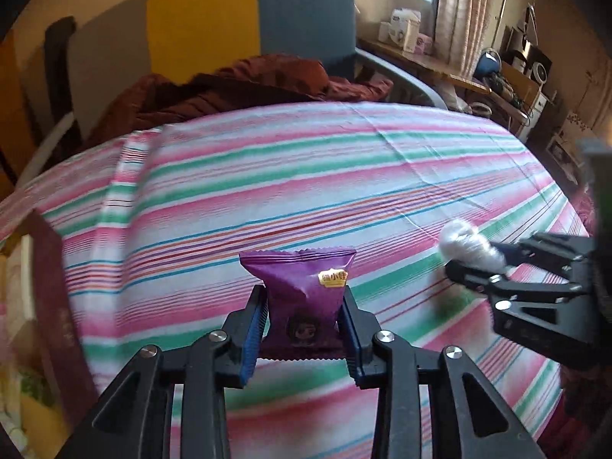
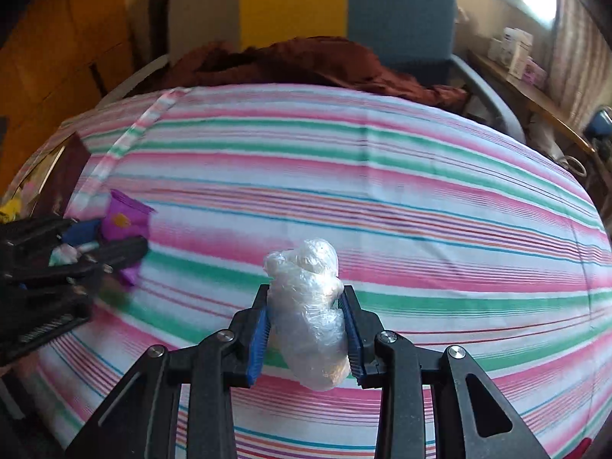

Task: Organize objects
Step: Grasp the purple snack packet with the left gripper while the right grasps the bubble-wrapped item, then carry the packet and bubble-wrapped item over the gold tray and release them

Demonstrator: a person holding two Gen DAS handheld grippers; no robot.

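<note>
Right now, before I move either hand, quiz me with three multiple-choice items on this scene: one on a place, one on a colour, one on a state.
1. Where does the right gripper show in the left wrist view?
A. at the right edge
B. at the top, by the window
C. behind the chair

2. What colour is the snack packet in the left gripper?
A. yellow
B. purple
C. green

3. What state is the clear plastic bundle in?
A. lying loose on the striped cloth
B. clamped between the right gripper's blue pads
C. hanging from a chair arm

Answers:
1. A, its black fingers come in from the right edge, above the cloth.
2. B, the wrapper is purple with a small yellow label.
3. B, both pads press on its sides in the right wrist view.
</note>
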